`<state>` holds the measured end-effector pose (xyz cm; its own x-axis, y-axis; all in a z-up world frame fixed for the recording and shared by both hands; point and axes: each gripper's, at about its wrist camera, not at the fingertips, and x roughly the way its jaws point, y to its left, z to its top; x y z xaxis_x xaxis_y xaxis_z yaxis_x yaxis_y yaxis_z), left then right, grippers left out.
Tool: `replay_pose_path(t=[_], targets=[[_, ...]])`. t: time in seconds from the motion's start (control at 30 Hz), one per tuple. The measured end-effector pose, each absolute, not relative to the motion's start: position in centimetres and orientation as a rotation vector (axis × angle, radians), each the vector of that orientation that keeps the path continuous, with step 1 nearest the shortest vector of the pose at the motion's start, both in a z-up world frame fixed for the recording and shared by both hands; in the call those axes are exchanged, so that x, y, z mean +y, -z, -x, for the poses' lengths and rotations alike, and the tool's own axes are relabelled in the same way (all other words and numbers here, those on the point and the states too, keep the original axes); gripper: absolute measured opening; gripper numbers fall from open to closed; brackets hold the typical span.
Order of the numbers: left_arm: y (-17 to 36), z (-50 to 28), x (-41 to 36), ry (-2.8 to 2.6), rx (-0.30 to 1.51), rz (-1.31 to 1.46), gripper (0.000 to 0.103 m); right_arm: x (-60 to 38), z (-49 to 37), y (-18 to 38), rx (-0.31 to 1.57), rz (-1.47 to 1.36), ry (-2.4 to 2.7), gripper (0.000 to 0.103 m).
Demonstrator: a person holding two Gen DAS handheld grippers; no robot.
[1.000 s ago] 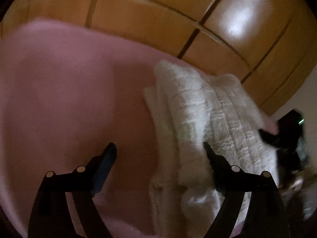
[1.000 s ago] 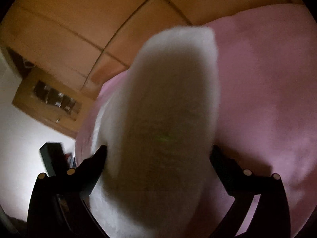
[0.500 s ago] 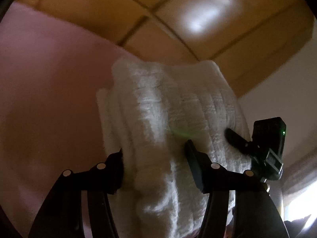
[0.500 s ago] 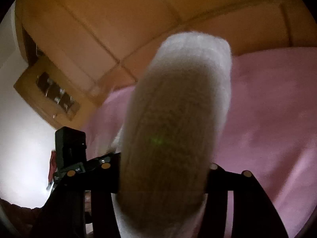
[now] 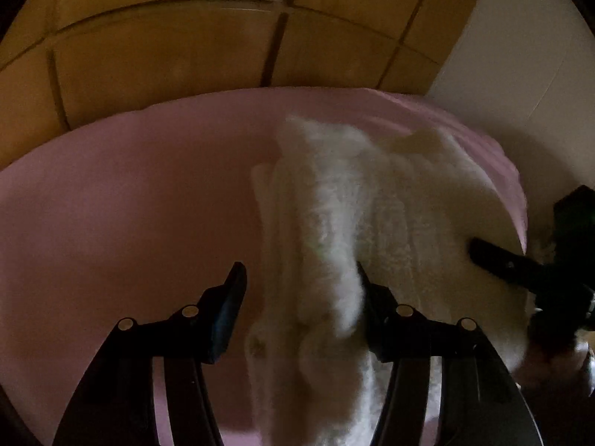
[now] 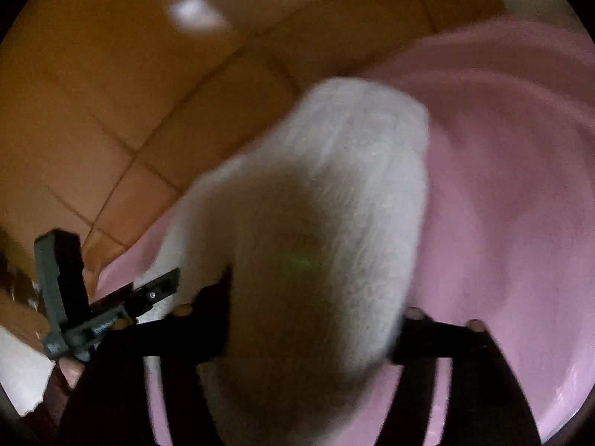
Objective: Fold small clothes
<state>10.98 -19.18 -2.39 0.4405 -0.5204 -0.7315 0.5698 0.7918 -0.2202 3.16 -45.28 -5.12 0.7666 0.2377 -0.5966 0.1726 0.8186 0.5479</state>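
Observation:
A white fluffy knit garment lies in a folded bundle on the pink sheet. In the left wrist view my left gripper is open, with a thick fold of the garment between its fingers and a gap beside the left finger. In the right wrist view the garment fills the space between my right gripper's fingers, which press on both its sides. The right gripper also shows at the right edge of the left wrist view, and the left gripper at the left of the right wrist view.
Orange-brown floor tiles lie beyond the sheet's far edge. A pale wall rises at the upper right in the left wrist view. The sheet spreads wide to the left of the garment.
The left gripper was closed on the garment half a second ago and has now opened. The bundle has come down onto the sheet. The right gripper stays closed on it.

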Motion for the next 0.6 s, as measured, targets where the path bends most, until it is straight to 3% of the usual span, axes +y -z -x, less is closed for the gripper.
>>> replay_pose_path(t=[0.03, 0.1, 0.17, 0.23, 0.33, 0.43, 0.53, 0.6], targets=[[2.4, -10.7, -19.1, 0.666, 0.870, -0.054, 0.056, -45.0, -2.1, 4.5, 0.683, -0.601, -0.009, 0.084], [2.2, -9.3, -18.8, 0.638, 0.832, -0.057, 0.056, -44.0, -0.9, 2.3, 0.627, -0.539, 0.073, 0.081], [2.2, -8.3, -17.9, 0.606, 0.800, -0.068, 0.056, -42.7, 0.0, -0.2, 0.568, -0.461, 0.113, 0.060], [2.1, -7.4, -16.8, 0.585, 0.773, -0.090, 0.052, -41.7, 0.1, -1.8, 0.525, -0.403, 0.120, 0.054], [2.4, -6.2, -16.7, 0.555, 0.762, -0.106, 0.052, -40.5, -2.1, -2.7, 0.532, -0.339, 0.111, 0.053], [2.6, -5.3, -16.8, 0.529, 0.764, -0.103, 0.052, -40.0, -6.6, 1.7, 0.748, -0.284, 0.147, 0.053], [3.0, -5.0, -17.1, 0.520, 0.767, -0.091, 0.053, -38.5, -7.4, 2.8, 0.726, -0.176, 0.221, 0.056], [2.5, -5.0, -17.1, 0.496, 0.768, -0.085, 0.061, -38.2, -6.7, 1.9, 0.712, -0.186, 0.232, 0.057]])
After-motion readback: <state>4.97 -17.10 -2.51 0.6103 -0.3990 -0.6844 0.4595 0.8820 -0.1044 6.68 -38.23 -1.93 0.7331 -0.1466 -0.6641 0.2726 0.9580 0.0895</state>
